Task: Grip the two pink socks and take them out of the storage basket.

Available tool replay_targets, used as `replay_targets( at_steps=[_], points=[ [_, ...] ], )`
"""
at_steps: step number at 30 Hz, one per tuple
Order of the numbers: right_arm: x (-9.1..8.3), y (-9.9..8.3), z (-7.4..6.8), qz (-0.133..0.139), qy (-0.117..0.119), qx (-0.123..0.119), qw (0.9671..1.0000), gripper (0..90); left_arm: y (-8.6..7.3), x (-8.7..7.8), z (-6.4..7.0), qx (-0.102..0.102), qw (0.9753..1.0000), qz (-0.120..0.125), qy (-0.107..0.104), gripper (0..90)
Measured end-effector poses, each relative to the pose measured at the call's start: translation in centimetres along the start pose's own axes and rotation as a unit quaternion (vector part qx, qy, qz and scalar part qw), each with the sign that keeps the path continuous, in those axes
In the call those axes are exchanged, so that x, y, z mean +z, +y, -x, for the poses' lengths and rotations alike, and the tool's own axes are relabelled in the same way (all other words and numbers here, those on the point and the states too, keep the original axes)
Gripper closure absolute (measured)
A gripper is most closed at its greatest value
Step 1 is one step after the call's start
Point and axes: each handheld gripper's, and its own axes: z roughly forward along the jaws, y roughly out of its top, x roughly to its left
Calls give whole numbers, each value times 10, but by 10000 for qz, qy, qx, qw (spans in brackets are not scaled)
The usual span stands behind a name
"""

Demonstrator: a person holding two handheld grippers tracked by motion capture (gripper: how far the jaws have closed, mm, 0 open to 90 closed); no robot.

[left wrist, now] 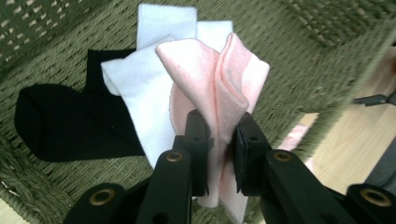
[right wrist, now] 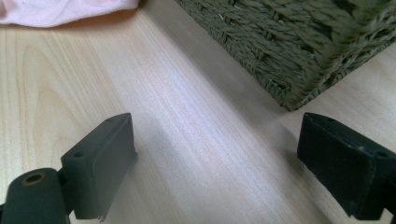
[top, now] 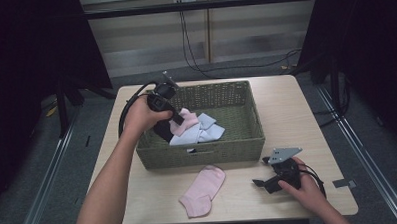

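Observation:
A green woven basket (top: 236, 139) stands on the wooden table. Inside it, my left gripper (left wrist: 219, 133) is shut on a pink sock (left wrist: 219, 79), held just above white socks (left wrist: 140, 93) and a black sock (left wrist: 65, 123). In the high view that left gripper (top: 173, 120) reaches into the basket's left side with the pink sock (top: 185, 118) beside the pale socks (top: 199, 132). A second pink sock (top: 203, 190) lies flat on the table in front of the basket. My right gripper (top: 261, 172) rests low at the front right with its jaws wide apart over bare wood (right wrist: 210, 154).
The basket's corner (right wrist: 299, 65) stands close ahead of the right gripper, and the edge of the loose pink sock (right wrist: 56, 11) lies at the upper left of that view. Cables hang behind the table (top: 281, 109). Black curtains flank both sides.

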Motion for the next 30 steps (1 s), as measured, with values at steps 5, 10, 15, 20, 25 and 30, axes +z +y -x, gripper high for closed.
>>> replay_targets(
  at_steps=[5,10,15,20,25,30],
  points=[
    [0,0,0,0,1,1,10000,106,1,-11,10,96,9999,19,-93,779],
    [0,0,0,0,-1,0,10000,106,0,-18,25,278,9995,32,-156,779],
    [0,0,0,-17,17,23,10000,106,0,-19,39,488,9986,-40,-211,778],
    [0,0,0,-18,18,25,10000,106,-1,-19,50,633,9976,-12,-283,779],
    [0,0,0,-17,16,18,10000,106,-2,-19,62,768,9961,-16,-427,778],
    [0,0,0,-16,19,15,10000,106,-5,-17,74,946,9944,-71,-462,778]
  ],
)
